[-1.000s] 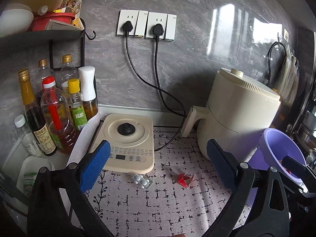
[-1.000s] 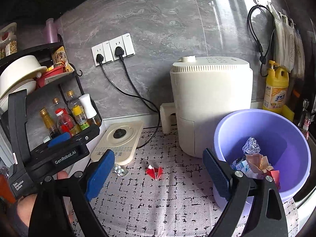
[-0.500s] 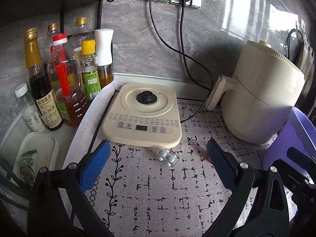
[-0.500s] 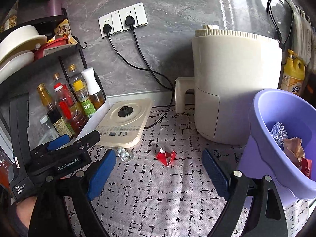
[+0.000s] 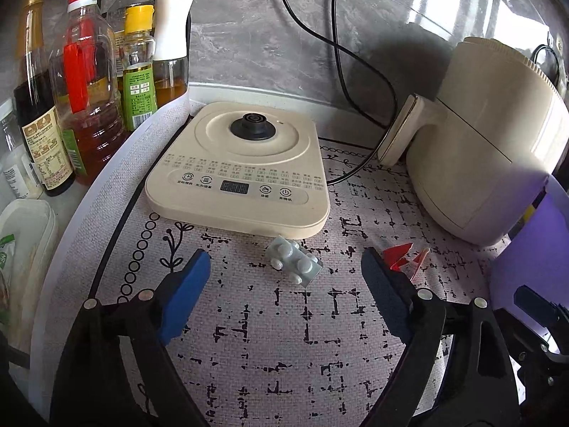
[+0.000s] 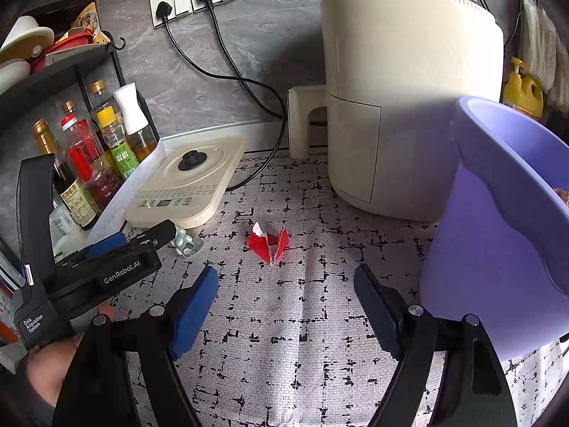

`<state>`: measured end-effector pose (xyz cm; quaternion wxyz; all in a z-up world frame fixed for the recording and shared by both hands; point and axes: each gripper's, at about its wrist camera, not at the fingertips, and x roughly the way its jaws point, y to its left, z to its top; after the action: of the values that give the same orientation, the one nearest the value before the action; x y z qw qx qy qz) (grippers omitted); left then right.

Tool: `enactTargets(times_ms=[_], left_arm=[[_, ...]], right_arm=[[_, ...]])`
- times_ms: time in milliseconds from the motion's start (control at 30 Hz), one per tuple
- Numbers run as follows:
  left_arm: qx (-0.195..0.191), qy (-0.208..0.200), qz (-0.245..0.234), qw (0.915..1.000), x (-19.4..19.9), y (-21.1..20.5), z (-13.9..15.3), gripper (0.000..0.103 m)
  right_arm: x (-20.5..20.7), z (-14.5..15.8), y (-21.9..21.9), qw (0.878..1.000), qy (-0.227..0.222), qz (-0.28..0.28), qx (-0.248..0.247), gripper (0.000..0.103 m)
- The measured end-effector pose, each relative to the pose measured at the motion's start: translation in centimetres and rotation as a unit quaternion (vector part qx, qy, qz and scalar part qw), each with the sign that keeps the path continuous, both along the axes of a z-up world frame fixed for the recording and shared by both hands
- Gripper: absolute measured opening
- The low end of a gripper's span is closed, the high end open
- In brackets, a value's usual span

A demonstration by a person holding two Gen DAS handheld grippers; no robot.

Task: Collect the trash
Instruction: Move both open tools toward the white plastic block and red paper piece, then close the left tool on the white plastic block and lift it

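Observation:
A grey pill blister pack (image 5: 293, 259) lies on the patterned mat just in front of the cream kettle base (image 5: 245, 167). My left gripper (image 5: 284, 290) is open and empty, low over the mat, its blue pads either side of the pack and a little short of it. A red torn wrapper (image 6: 269, 244) lies mid-mat; it also shows in the left wrist view (image 5: 400, 254). My right gripper (image 6: 284, 302) is open and empty, short of the wrapper. The purple bin (image 6: 498, 249) stands at the right with trash inside, mostly hidden.
A cream air fryer (image 6: 409, 99) stands at the back right. Oil and sauce bottles (image 5: 85, 82) crowd the left under a rack (image 6: 53, 57). Two black cords (image 6: 231, 78) run from wall sockets to the appliances. A yellow detergent bottle (image 6: 522, 89) is behind the bin.
Both grippers have moved forward and down toward the mat. The left one now brackets the blister pack; the right one has closed in on the red wrapper. Both stay open.

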<state>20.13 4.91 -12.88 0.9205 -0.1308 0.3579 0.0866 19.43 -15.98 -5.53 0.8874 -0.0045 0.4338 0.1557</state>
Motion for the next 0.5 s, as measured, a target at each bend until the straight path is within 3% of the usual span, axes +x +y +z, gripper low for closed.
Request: enactTargets(times_ms=[200, 333, 500], left_arm=[[-0.011, 0.027, 0.008, 0.9995, 1.8, 0.0, -2.2, 0.068], [-0.022, 0.053, 0.01, 0.9983, 2.8, -0.1, -3.2, 0.037], [-0.008, 0.031, 0.029, 0.9991, 2.0, -0.4, -2.2, 0.036]], right_arm=[[1.1, -1.5, 0.3, 1.0, 0.015, -0.001, 0.0, 0.069], [2.0, -1.7, 1.0, 1.0, 0.018, 0.003, 0.0, 0.063], [3.3, -2.1, 1.5, 1.0, 0.024, 0.008, 0.003, 0.058]])
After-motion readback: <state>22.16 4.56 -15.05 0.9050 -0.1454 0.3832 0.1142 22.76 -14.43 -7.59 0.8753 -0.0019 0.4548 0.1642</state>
